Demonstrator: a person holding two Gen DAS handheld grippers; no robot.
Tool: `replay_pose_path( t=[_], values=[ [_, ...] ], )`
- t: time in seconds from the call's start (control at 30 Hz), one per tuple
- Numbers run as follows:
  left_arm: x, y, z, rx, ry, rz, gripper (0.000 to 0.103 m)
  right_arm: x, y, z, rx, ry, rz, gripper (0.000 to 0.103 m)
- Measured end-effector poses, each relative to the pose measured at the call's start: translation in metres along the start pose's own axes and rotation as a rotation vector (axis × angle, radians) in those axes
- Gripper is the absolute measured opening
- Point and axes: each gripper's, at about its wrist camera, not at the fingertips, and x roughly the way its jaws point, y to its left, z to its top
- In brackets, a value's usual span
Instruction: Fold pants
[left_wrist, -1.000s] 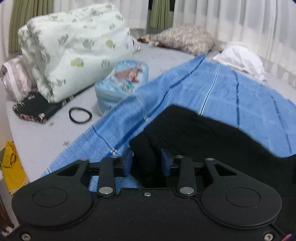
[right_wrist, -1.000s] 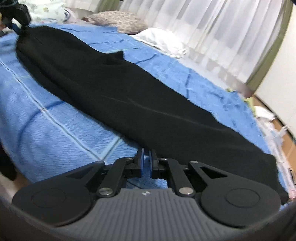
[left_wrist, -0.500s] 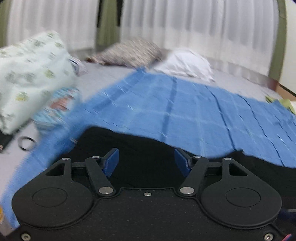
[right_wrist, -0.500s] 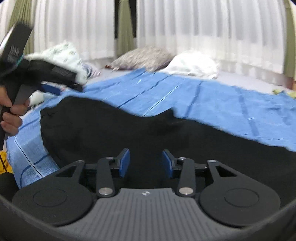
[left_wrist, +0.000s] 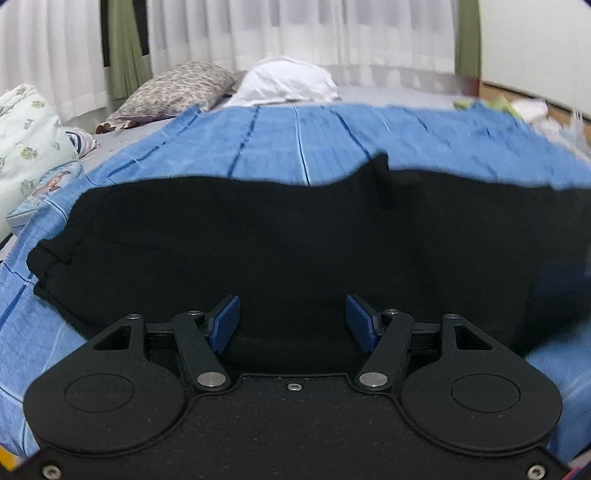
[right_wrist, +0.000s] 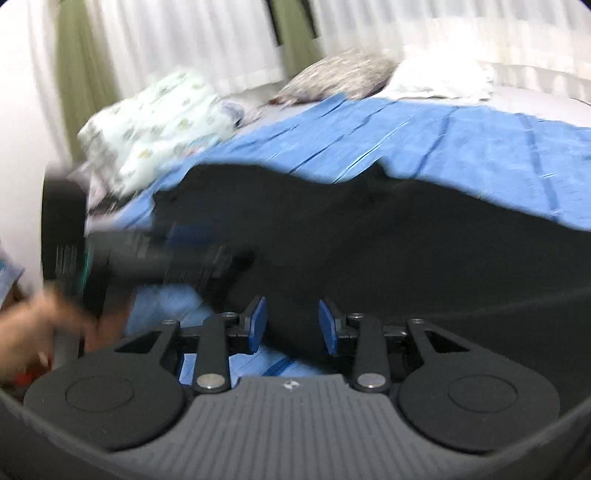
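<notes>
Black pants (left_wrist: 295, 240) lie flat and lengthwise across a blue blanket (left_wrist: 295, 140) on the bed. My left gripper (left_wrist: 291, 321) hovers over the near edge of the pants, open, and its blue pads touch nothing. In the right wrist view the pants (right_wrist: 369, 240) fill the middle. My right gripper (right_wrist: 291, 325) is over their near edge with its jaws closing; black cloth shows between the pads but they do not press on it. The left gripper (right_wrist: 166, 254) shows blurred at the left of that view, held by a hand (right_wrist: 37, 325).
A patterned pillow (left_wrist: 173, 88) and a white pillow (left_wrist: 291, 79) lie at the far side of the bed. A floral quilt (left_wrist: 22, 129) and a printed pouch (left_wrist: 48, 184) sit at the left. Curtains (right_wrist: 184, 37) hang behind. Clutter (left_wrist: 528, 109) lies at the far right.
My left gripper let go of the end of the pants, opened and swung right along them. My right gripper opened and turned left toward that end.
</notes>
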Motion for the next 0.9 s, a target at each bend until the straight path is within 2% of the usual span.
replay_pose_path(
  t=[0.1, 0.23, 0.3, 0.47, 0.5, 0.53, 0.57, 0.6, 0.63, 0.7, 0.73, 0.77, 0.83, 0.87, 0.9],
  values=[
    [-0.006, -0.014, -0.015, 0.058, -0.045, 0.032, 0.063, 0.004, -0.027, 0.035, 0.062, -0.015, -0.105, 0.054],
    [-0.013, -0.024, -0.029, 0.083, -0.072, 0.045, 0.063, 0.044, -0.046, 0.083, 0.039, 0.016, -0.213, 0.066],
    [-0.014, -0.024, -0.032, 0.068, -0.081, 0.042, 0.063, 0.075, -0.047, 0.103, 0.021, 0.044, -0.215, 0.070],
    [-0.015, -0.018, -0.036, 0.058, -0.101, 0.031, 0.063, 0.155, -0.043, 0.122, -0.011, 0.149, -0.163, 0.096],
    [-0.015, -0.017, -0.037, 0.055, -0.106, 0.029, 0.063, 0.169, -0.044, 0.122, -0.015, 0.162, -0.157, 0.095],
    [-0.015, -0.017, -0.037, 0.053, -0.110, 0.029, 0.064, 0.178, -0.046, 0.119, -0.008, 0.173, -0.178, 0.071],
    [-0.016, -0.017, -0.038, 0.053, -0.115, 0.030, 0.064, 0.186, -0.048, 0.117, 0.002, 0.184, -0.206, 0.031],
    [-0.016, -0.016, -0.038, 0.055, -0.118, 0.030, 0.064, 0.186, -0.047, 0.117, 0.001, 0.158, -0.206, 0.030],
    [-0.018, -0.016, -0.040, 0.056, -0.121, 0.029, 0.064, 0.182, -0.045, 0.118, -0.005, 0.115, -0.217, 0.011],
    [-0.018, -0.014, -0.042, 0.050, -0.126, 0.023, 0.064, 0.172, -0.036, 0.118, -0.108, 0.002, -0.330, 0.007],
    [-0.018, -0.013, -0.042, 0.048, -0.129, 0.021, 0.064, 0.171, -0.033, 0.116, -0.167, -0.039, -0.416, 0.007],
    [-0.018, -0.012, -0.043, 0.049, -0.132, 0.021, 0.064, 0.173, -0.035, 0.116, -0.211, -0.044, -0.478, 0.008],
    [-0.018, -0.011, -0.044, 0.049, -0.134, 0.021, 0.064, 0.170, -0.050, 0.117, -0.164, -0.015, -0.477, 0.012],
    [-0.018, -0.010, -0.043, 0.047, -0.133, 0.019, 0.064, 0.161, -0.057, 0.117, -0.099, -0.024, -0.428, 0.026],
    [-0.019, -0.010, -0.043, 0.044, -0.133, 0.018, 0.064, 0.151, -0.061, 0.115, -0.056, -0.035, -0.380, 0.033]
  ],
)
